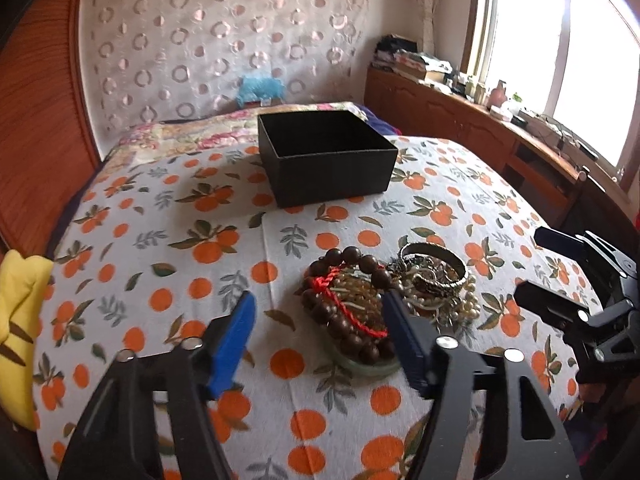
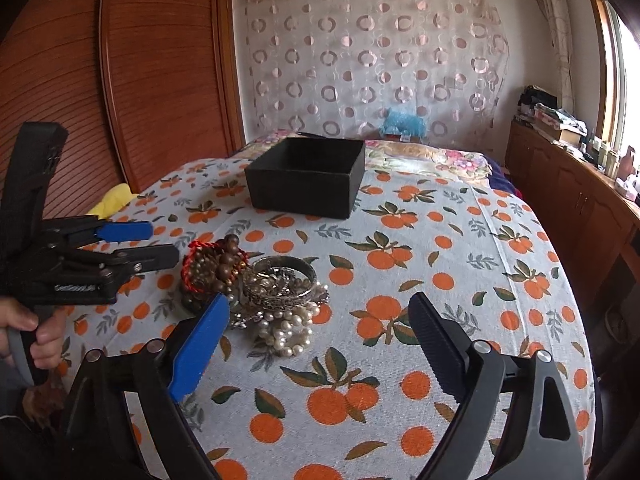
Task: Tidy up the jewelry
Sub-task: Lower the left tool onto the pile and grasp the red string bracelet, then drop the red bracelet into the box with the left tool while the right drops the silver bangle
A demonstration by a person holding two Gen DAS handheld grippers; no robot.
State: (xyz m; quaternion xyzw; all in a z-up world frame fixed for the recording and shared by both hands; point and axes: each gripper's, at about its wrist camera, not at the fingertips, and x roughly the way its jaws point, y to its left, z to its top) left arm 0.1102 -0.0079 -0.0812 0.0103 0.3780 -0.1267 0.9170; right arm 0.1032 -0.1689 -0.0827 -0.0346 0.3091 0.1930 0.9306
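A heap of jewelry lies on the orange-print tablecloth: a brown wooden bead bracelet with a red cord, a silver bangle and a pearl strand. An open black box stands behind it, also in the right wrist view. My left gripper is open, its fingers either side of the bead bracelet, just above it. My right gripper is open and empty, its left finger close to the pearls; it also shows in the left wrist view.
A yellow cloth lies at the table's left edge. A wooden sliding door is on the left, a wooden cabinet with clutter under the window on the right. A bed with floral bedding is behind the table.
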